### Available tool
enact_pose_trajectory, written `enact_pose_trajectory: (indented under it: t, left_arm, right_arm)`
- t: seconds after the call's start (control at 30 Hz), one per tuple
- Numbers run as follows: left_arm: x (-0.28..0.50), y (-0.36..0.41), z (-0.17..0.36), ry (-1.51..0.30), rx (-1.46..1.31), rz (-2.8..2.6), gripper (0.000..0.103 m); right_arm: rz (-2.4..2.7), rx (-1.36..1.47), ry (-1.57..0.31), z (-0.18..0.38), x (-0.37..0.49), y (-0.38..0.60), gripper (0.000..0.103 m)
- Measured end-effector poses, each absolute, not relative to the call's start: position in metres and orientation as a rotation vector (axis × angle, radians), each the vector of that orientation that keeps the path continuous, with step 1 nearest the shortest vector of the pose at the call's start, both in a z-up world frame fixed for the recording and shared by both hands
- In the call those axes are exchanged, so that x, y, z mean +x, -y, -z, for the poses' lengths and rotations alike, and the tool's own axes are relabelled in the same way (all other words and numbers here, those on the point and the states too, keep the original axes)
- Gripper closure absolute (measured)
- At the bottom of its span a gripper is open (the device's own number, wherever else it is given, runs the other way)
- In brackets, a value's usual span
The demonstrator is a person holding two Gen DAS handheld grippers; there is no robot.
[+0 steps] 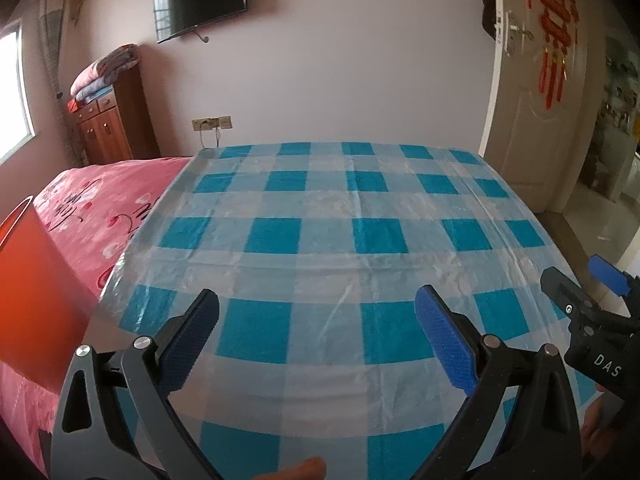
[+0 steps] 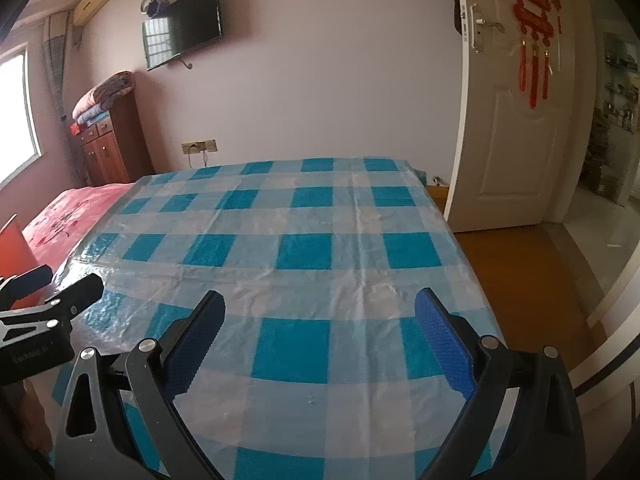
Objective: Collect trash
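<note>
A table covered with a blue and white checked cloth (image 1: 320, 216) under clear plastic fills both views (image 2: 304, 240). No trash shows on it. My left gripper (image 1: 316, 312) is open above the near part of the table, nothing between its blue pads. My right gripper (image 2: 320, 316) is open too, with nothing in it, over the near right part. In the left wrist view the right gripper (image 1: 576, 280) shows at the right edge. In the right wrist view the left gripper (image 2: 60, 284) shows at the left edge. An orange bin (image 1: 36, 292) stands at the table's left side.
A bed with a pink cover (image 1: 96, 200) lies left of the table. A wooden cabinet (image 1: 112, 120) stacked with folded blankets stands by the far wall under a wall television (image 1: 200, 0). An open white door (image 2: 516, 128) is at the right, with brown floor (image 2: 520, 272) beside the table.
</note>
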State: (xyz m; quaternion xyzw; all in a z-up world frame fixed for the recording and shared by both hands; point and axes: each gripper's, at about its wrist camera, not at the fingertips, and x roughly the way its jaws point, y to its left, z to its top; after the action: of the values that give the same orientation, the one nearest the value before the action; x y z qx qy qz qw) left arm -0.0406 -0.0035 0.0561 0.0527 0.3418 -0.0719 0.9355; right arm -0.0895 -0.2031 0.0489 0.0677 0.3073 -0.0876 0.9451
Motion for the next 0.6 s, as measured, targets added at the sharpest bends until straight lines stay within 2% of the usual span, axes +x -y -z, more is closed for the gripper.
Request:
enact_pose_trajectory:
  t: [0.6]
  left_arm:
    - [-0.038, 0.032, -0.042, -0.732, 0.129, 0.176, 0.004]
  right_arm:
    - [0.214, 0.119, -0.612, -0.038, -0.089, 0.214, 0.008]
